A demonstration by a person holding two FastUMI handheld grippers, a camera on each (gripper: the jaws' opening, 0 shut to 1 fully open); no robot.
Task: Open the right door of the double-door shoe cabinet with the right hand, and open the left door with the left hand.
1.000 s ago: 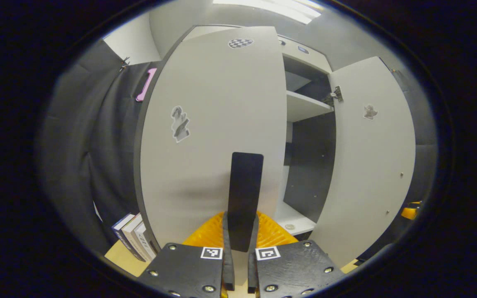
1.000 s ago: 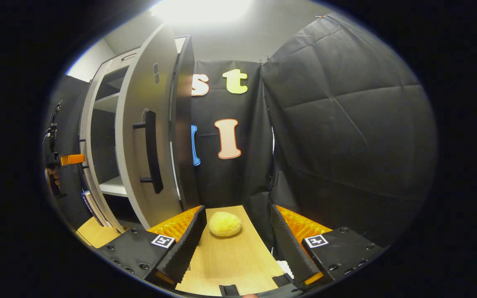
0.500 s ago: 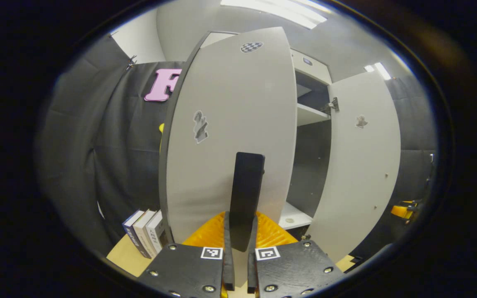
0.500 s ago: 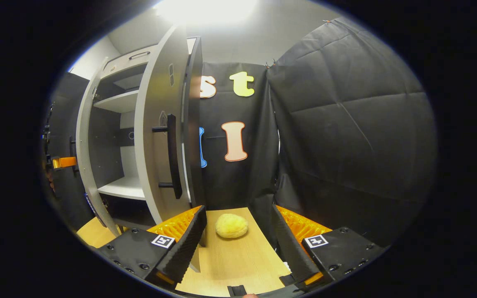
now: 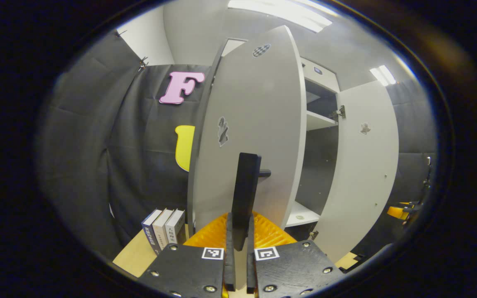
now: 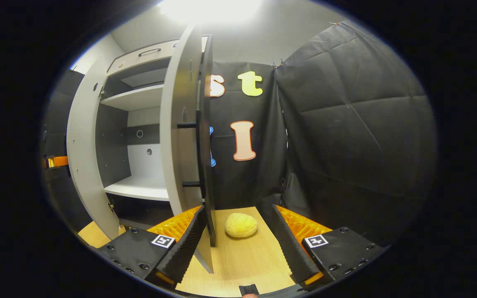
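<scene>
Left gripper view: left tool (image 5: 238,231) is closed tight on the black bar handle (image 5: 244,194) of the left door (image 5: 251,136), both fingers pinching it from either side. That door is swung well out from the shoe cabinet (image 5: 319,120), its grey face w/ a small sticker turned toward the camera. Right of the handle the cabinet inside shows, w/ a white shelf (image 5: 319,121) up high and a white bottom board. Further right of the handle the right door (image 5: 364,165) stands open too. Left of the handle, low down, three books (image 5: 164,225) stand upright on the wooden table (image 5: 137,258), just beside the left door's edge. Far right of the handle an orange bit of the right tool (image 5: 398,212) peeks out, state there unclear

Right gripper view: right tool (image 6: 238,240) has fingers spread wide, holding nothing. Right door (image 6: 182,136) seen nearly edge-on, its black handle (image 6: 201,157) just above the tool's left finger (image 6: 184,244), apart from it as far as I can tell. Beyond the handle a yellow sponge-like lump (image 6: 241,225) lies on the table
</scene>
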